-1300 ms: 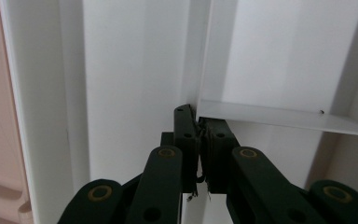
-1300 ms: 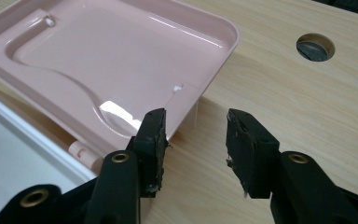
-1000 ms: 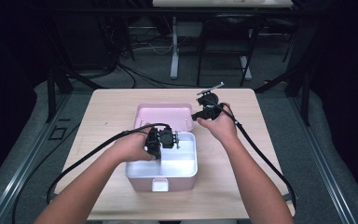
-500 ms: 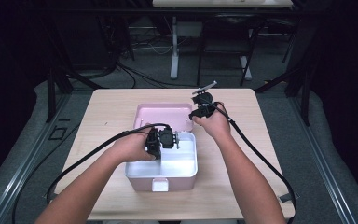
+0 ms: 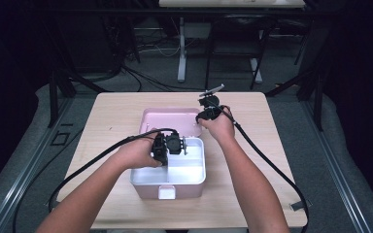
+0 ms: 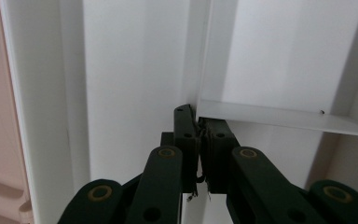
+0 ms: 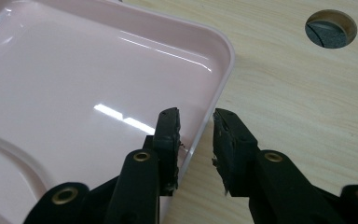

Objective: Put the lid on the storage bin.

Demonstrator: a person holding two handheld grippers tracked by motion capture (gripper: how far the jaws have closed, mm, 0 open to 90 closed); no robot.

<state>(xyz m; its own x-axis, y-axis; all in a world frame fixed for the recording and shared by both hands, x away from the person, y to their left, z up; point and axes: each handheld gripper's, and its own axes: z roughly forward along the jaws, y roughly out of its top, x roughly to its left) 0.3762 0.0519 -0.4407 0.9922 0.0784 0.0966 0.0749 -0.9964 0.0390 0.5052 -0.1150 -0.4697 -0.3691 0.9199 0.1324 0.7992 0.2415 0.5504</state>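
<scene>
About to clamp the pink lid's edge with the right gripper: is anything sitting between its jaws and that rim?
Nothing visible. In the right gripper view the right gripper straddles the rim of the pink lid, one jaw inside, one outside over bare table. Its jaws have just been closing, with a gap left on the outer side.

Wooden table with cable hole

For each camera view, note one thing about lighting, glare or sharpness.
High view: the table is lit, the room around it dark. Left gripper view: the white box interior looks flat and evenly bright. Right gripper view: bright glare streaks lie on the glossy pink lid, and the near jaws look soft.
</scene>
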